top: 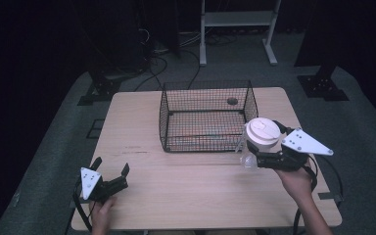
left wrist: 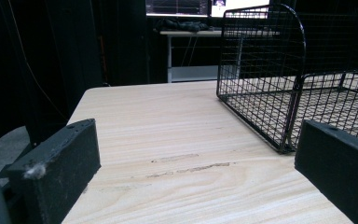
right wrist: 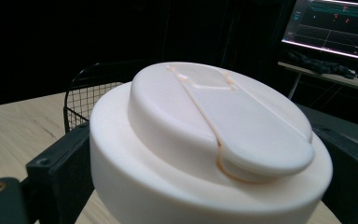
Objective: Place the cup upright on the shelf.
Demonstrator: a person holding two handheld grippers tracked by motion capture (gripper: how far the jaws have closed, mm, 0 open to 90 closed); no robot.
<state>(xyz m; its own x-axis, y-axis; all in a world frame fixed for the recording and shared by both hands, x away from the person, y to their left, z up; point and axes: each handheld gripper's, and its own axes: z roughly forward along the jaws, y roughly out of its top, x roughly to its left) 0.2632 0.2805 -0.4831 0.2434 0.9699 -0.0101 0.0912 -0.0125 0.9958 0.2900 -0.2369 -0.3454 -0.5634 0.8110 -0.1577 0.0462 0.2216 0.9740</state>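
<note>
- My left gripper (top: 111, 177) rests low on the pale wooden table (top: 142, 122) near its front left corner. Its two black jaws are spread wide, with bare tabletop between them and nothing held.
- From the left gripper view, the black wire mesh basket (left wrist: 261, 74) stands ahead and to the right, well apart from that gripper, its rounded corner upright.
- In the high view the basket sits toward the far middle of the table. It looks open-topped; I cannot tell whether the faint streaks on its floor are objects.
- My right gripper (top: 262, 149) pinches a clear plastic container with a wide white flip-top lid (top: 262, 133), just beside the basket's front right corner. I judge it to be lifted slightly off the table, though the pictures do not settle this.
- In the right gripper view the white lid (right wrist: 209, 140) sits between my jaws, which press on its sides below the rim.
- I judge the container light and fairly stiff at the lid, with a thinner, more yielding clear body underneath.
- The smooth plastic looks slippery, so the thick lid band seems the safest place to hold; squeezing the clear wall could dent it or pop the cap.
- The hinged flap on top might lift if bumped against the basket's wire rim.
</note>
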